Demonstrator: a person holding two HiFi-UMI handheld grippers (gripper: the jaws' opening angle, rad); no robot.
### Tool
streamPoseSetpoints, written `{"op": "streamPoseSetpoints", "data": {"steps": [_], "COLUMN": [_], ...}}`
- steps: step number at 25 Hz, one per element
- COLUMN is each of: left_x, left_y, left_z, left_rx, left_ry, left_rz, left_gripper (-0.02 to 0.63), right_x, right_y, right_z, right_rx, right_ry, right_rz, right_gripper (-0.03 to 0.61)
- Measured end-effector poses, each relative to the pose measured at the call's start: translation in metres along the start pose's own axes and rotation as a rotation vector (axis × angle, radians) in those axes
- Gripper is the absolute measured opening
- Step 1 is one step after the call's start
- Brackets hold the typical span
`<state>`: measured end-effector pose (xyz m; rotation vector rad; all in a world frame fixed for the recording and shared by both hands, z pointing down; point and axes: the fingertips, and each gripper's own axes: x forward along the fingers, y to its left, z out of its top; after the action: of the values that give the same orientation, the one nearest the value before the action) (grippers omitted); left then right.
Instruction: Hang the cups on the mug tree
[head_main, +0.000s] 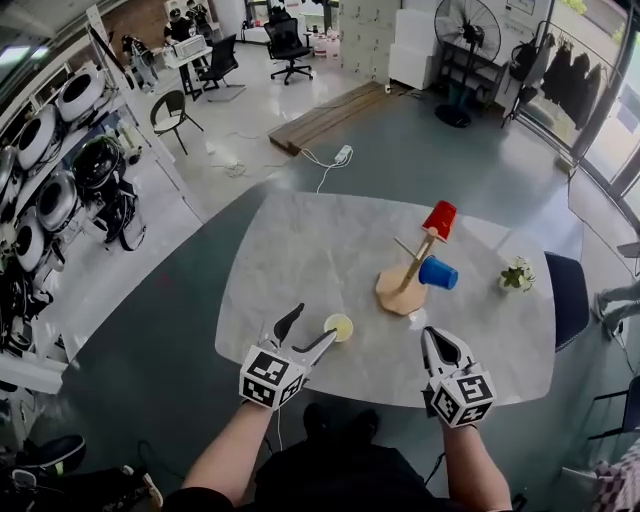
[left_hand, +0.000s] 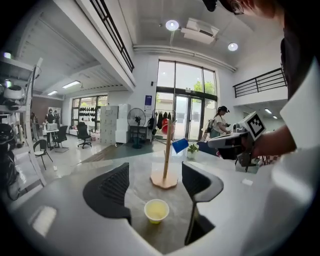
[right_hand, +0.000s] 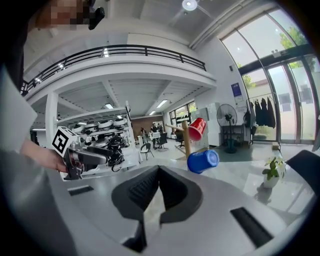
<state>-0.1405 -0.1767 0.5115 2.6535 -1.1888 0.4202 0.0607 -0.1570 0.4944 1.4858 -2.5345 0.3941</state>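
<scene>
**A:** Where's the cup that's left to hang?

**B:** The yellow cup (left_hand: 156, 210) stands upright on the marble table (head_main: 300, 250), between the left gripper's (head_main: 314, 321) spread jaws, untouched. A red cup (head_main: 439, 219) and a blue cup (head_main: 437, 272) hang on the wooden mug tree (head_main: 410, 272).

**A:** How should it be gripped?

**B:** Gently, on the thin round wall, which looks like soft plastic, leaving the mouth free for a peg. The right gripper (head_main: 432, 338) is clenched on nothing.

At mid-frame, the base of the mug tree (right_hand: 186, 136) is hidden by the right gripper (right_hand: 159, 172). Centrally in the left gripper view, the red cup (left_hand: 163, 126) is half covered by the tree's post.
</scene>
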Motion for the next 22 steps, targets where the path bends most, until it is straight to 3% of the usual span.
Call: {"op": "streamPoseSetpoints", "data": {"steps": [6, 13, 18, 22], "left_x": [0.018, 0.047, 0.063, 0.074], "left_y": [0.005, 0.006, 0.001, 0.000], "left_z": [-0.056, -0.115, -0.142, -0.163], "left_rx": [-0.013, 0.040, -0.069, -0.047], "left_ry": [0.089, 0.167, 0.138, 0.165], "left_rz": [-0.023, -0.085, -0.134, -0.170], "left_gripper": [0.318, 0.342, 0.359, 0.359], "right_x": [0.011, 0.020, 0.027, 0.035], "right_y": [0.005, -0.003, 0.002, 0.009], "right_z": [-0.024, -0.056, -0.076, -0.086], "right_rx": [0.033, 0.062, 0.090, 0.090], "right_ry": [0.044, 0.095, 0.119, 0.113], "right_rz": [-0.003, -0.033, -0.037, -0.041], "right_gripper": [0.012, 0.012, 0.012, 0.012]}}
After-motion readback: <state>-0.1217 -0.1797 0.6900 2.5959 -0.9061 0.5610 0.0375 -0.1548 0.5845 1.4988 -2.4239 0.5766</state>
